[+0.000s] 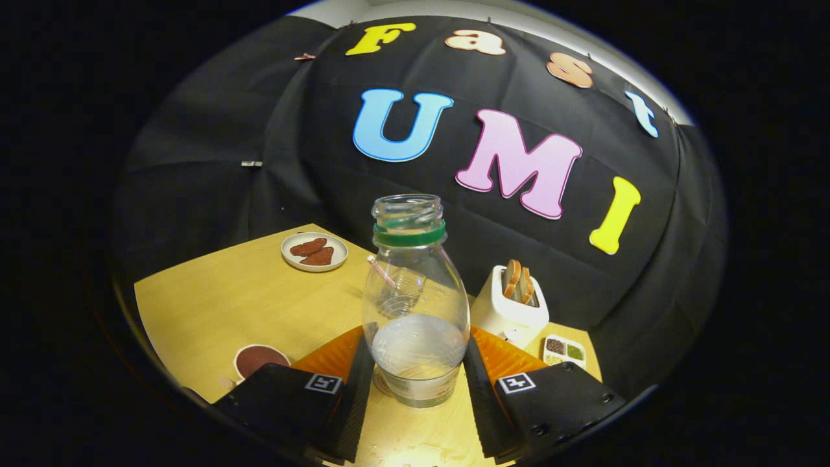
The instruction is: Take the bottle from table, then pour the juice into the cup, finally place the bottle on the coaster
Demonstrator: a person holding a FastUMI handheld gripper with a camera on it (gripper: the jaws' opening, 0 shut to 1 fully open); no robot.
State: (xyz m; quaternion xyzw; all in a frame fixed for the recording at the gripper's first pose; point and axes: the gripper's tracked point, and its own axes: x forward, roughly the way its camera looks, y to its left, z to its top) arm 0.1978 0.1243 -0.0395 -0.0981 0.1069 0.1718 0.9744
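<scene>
A clear bottle [415, 305] with a green neck ring and an open mouth stands upright between my fingers, with pale liquid filling its lower part. My gripper [415, 340] is shut on the bottle's lower body, one finger pressing each side. Its base sits at or just above the wooden table [214, 305]; I cannot tell which. Right behind the bottle, seen through its glass, is a clear cup [397, 299] with a pink straw [374, 263]. A round brown coaster [259, 359] lies on the table just left of my left finger [353, 395].
A white plate [314, 251] with brown pieces sits at the table's far left. Beyond my right finger stand a white toaster [506, 314] holding bread slices and a small divided tray [564, 351] of seasonings. Black cloth walls close the booth behind the table.
</scene>
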